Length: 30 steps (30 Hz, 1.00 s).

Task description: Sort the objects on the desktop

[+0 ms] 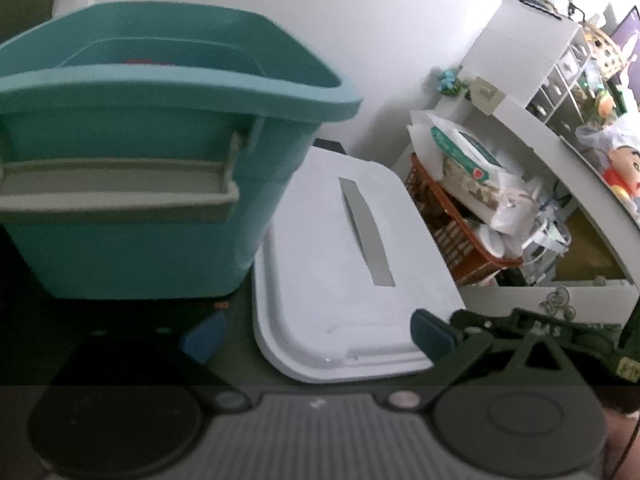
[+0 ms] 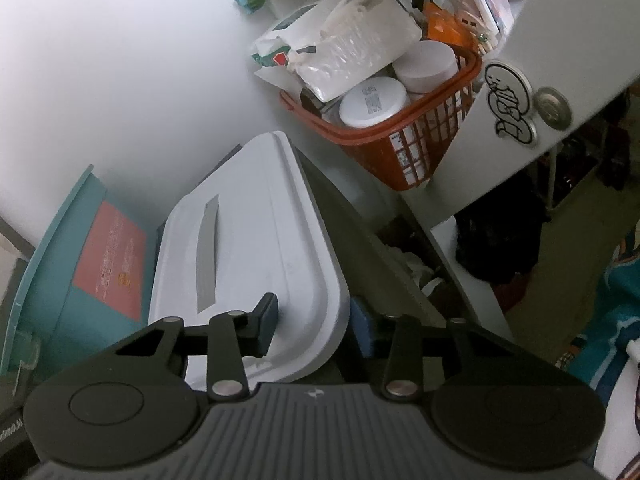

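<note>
My teal bin [image 1: 132,168] stands upright against the white wall, a grey handle on its near side; something red lies inside, too blurred to name. Just beside it on the dark desk lies the white lid [image 1: 344,268] with a grey strip down its middle. Behind the lid, an orange basket [image 2: 404,136] is crammed with white jars and plastic-wrapped packets. The lid's near corner overhangs toward me. My right gripper [image 2: 316,322] straddles that corner, one pad above and one at its outer edge; whether they press it I cannot tell. My left gripper [image 1: 316,336] stands wide open over the lid's near edge, gripping nothing.
</note>
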Tool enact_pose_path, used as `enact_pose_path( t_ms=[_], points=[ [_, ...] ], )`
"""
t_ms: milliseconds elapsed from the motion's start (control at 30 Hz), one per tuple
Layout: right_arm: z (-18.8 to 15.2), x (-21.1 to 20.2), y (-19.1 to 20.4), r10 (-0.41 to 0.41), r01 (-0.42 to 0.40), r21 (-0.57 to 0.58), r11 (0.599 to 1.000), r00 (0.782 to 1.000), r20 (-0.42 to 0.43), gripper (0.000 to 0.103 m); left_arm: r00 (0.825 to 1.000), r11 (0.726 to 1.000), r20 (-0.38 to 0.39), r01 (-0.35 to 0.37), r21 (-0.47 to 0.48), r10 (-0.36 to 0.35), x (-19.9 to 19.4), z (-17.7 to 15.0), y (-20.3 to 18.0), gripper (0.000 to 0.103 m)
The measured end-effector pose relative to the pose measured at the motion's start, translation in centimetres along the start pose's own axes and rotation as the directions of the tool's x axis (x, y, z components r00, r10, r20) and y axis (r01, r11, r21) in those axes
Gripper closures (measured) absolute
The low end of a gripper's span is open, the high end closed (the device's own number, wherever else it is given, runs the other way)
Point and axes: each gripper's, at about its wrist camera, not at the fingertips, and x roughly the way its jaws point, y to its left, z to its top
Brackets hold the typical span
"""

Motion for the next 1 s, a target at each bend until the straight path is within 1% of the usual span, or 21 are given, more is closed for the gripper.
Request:
enact_pose_path(
  t_ms=[133,333,467,567,600,633,800,1000],
  points=[
    [-0.3,-0.8,0.0,-0.009,0.009,-0.004,1.0,1.0,0.003,0.06,1.0,1.0,-0.01,0.007,-0.003,-0.007,-0.1,-0.4,-0.1,0.003],
    [-0.5,-2.3,-0.3,-0.034,0.034,0.01,0.999,0.999,-0.008,0.06,1.0,1.0,-0.01,0.008,0.019,-0.007,-0.3,-0.5,-0.6,0.003],
    [-0.4,-2.5,-0.4,-0.025,0.025,0.031,0.999,1.0,-0.006,0.057,1.0,1.0,-0.02,0.009,0.025,-0.009,-0.1,-0.7,-0.6,0.003],
    [-0.4,-2.0,-0.7,-0.013,0.014,0.049,0.999,1.0,-0.013,0.049,1.0,1.0,-0.024,0.005,0.029,-0.004,0.1,-0.8,-0.7,0.004],
    [-0.4,-1.8,-0.8,-0.01,0.011,0.054,0.998,1.0,-0.013,0.044,1.0,1.0,-0.024,0.002,0.029,-0.001,0.2,-0.8,-0.6,0.004],
    [-0.5,-1.6,-0.9,-0.004,0.005,0.06,0.998,1.0,-0.011,0.04,1.0,1.0,-0.023,0.0,0.029,0.001,0.2,-0.8,-0.6,0.004],
    [-0.6,-0.6,-1.2,0.033,-0.033,0.092,0.995,0.999,-0.007,0.033,0.999,1.0,-0.036,-0.002,0.027,0.003,0.7,-0.9,-0.5,0.004],
    [-0.6,0.0,-1.1,0.059,-0.059,0.09,0.994,0.998,0.003,0.029,0.998,1.0,-0.055,0.004,0.023,-0.003,1.3,-1.3,-0.4,0.004]
  ],
)
